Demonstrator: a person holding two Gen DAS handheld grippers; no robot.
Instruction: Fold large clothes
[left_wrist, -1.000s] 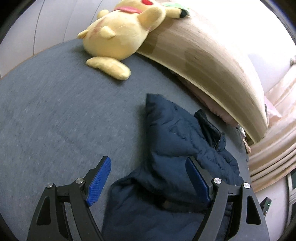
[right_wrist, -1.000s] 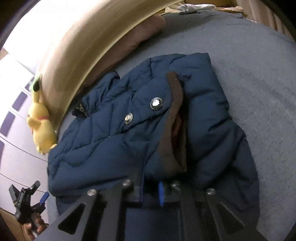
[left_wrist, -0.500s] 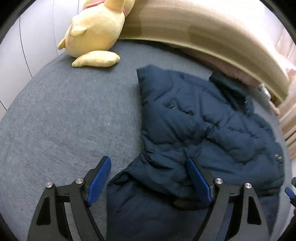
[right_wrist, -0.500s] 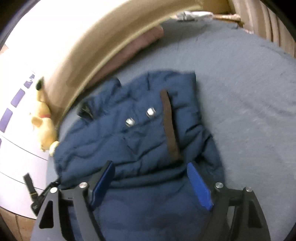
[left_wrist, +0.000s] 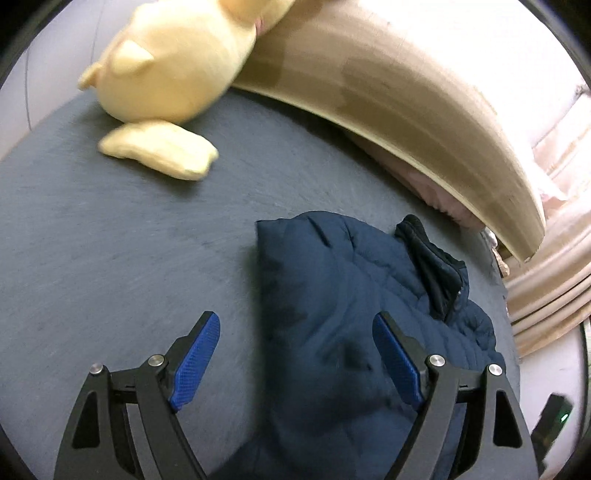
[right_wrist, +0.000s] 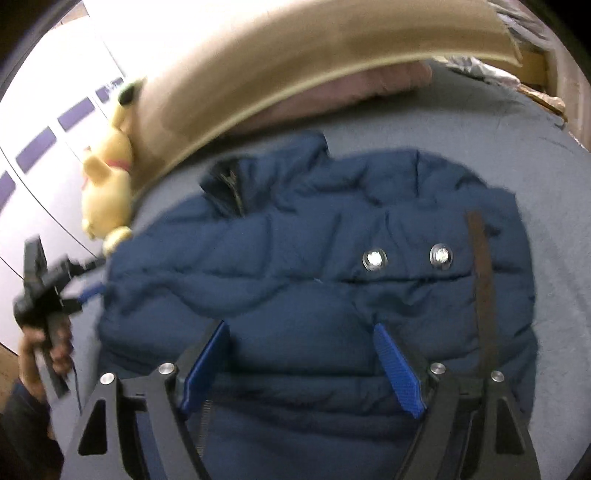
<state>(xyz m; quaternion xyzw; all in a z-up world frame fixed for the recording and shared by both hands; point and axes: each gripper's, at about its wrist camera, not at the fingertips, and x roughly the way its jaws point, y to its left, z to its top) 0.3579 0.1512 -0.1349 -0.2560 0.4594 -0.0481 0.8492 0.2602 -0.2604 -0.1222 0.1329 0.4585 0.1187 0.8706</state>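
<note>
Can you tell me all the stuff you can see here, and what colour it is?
Puffy quilted jacket: one, navy blue, lying on the bed.
Round metal snaps: two, silver, on the jacket front.
Soft plush toy: one, yellow, leaning on the headboard.
Curved wooden headboard: one, tan, at the bed's far edge.
Grey bed cover: one, under everything.
Left gripper: black, blue fingers, open.
Right gripper: same colours, open above the jacket.

no readable text, labels or brands, jacket (right_wrist: 314, 295) snap buttons too blurred to read
</note>
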